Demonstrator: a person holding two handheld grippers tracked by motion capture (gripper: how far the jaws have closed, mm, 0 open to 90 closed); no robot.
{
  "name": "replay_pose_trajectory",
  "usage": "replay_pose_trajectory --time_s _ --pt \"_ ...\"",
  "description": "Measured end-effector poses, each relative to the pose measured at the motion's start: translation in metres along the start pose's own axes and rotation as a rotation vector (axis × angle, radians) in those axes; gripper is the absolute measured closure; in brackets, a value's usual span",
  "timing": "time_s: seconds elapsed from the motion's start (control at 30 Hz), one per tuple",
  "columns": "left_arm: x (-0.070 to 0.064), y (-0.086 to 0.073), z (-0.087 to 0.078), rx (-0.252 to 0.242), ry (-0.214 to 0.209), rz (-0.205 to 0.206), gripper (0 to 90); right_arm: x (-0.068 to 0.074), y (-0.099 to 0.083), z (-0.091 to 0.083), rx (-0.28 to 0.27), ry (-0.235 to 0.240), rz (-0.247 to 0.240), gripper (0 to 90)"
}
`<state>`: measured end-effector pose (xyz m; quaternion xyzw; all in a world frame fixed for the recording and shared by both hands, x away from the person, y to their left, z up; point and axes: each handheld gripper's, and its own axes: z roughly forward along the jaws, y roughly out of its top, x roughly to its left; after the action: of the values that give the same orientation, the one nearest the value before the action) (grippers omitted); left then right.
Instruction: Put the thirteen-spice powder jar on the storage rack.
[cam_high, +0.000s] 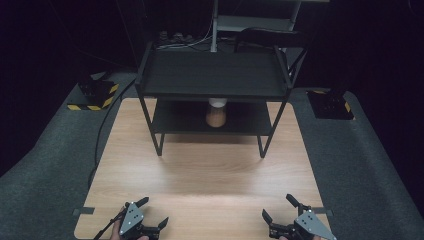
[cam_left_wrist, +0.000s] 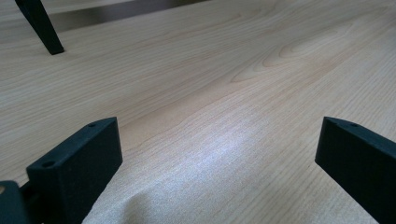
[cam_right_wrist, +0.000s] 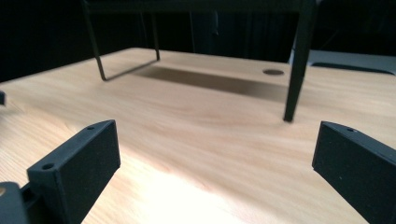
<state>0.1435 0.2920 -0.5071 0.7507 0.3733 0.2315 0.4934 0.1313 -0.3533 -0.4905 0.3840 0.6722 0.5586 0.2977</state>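
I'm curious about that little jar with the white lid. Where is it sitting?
In the high view, the jar stands on the lower shelf of the black rack, near its middle, far from both grippers.

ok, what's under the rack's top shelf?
On the lower shelf under the top shelf stands a jar, tan below, white on top. The top shelf hides its upper end and the back.
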Motion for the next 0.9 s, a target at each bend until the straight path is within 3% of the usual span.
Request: replay_pose_trajectory --time_s 0.27,0.53,0.67,0.77,0.9 --pt "0.000 0.000 0.000 0.003 -0.001 0.005 0.7 -0.010 -0.013 0.002 0.087 -0.041 0.030 0.5" --pt "0.000 0.001 0.001 0.005 0.002 -0.003 0.7 -0.013 -0.016 0.008 0.178 -0.054 -0.004 0.6" --pt "-0.001 0.001 0.000 0.006 0.005 0.000 0.7 -0.013 -0.014 0.009 0.181 -0.052 -0.007 0.7" --pt "-0.001 0.000 -0.001 0.002 0.001 -0.001 0.7 -0.013 -0.010 0.014 0.226 -0.054 -0.014 0.8" --pt "0.000 0.000 -0.001 0.003 -0.002 0.005 0.7 -0.011 -0.008 0.016 0.242 -0.063 -0.017 1.4"
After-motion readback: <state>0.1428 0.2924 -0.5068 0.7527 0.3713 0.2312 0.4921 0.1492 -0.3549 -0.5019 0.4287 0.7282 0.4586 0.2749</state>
